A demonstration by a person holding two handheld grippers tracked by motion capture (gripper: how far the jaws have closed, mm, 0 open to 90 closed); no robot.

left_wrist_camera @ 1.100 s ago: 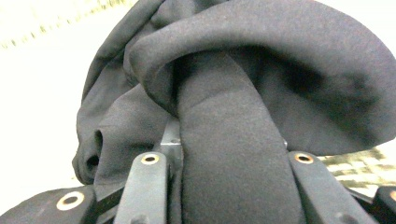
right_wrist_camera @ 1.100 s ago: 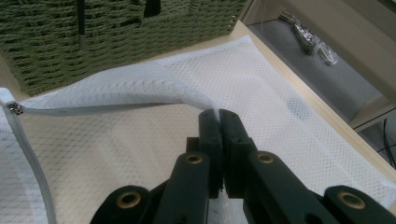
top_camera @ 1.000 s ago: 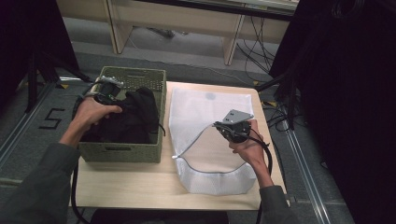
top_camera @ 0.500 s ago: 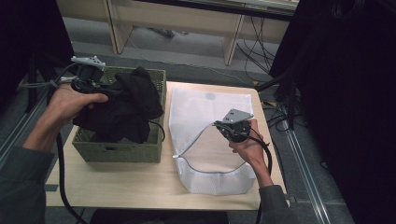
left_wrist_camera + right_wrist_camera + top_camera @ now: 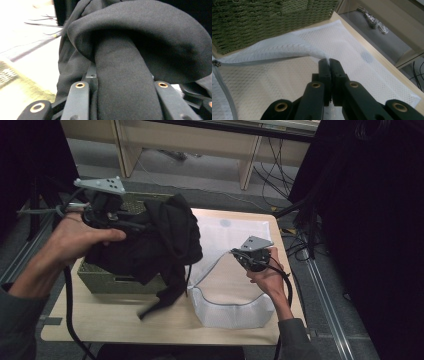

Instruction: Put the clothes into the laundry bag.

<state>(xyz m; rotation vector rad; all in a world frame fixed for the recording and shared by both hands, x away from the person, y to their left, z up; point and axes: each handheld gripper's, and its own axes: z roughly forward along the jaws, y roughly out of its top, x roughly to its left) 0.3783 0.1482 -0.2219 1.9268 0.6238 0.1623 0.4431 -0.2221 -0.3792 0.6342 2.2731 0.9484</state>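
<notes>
Loading is only beginning: left gripper [image 5: 131, 224] is clamping the bunched black fabric garment [image 5: 160, 240] above the green woven basket [image 5: 107, 280], at nine o'clock from the white mesh laundry bag [image 5: 225, 305], whose opening flap the right gripper [image 5: 329, 62] is pinching; insertion remains.

lab workspace | cables [image 5: 280, 150] on floor | black curtains [image 5: 370, 220] | wooden table [image 5: 125, 325]

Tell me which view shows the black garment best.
The high view: the black garment hangs whole from the left gripper above the green basket. The left gripper view shows a close fold clamped between the jaws. The right gripper view shows the white mesh bag.
</notes>
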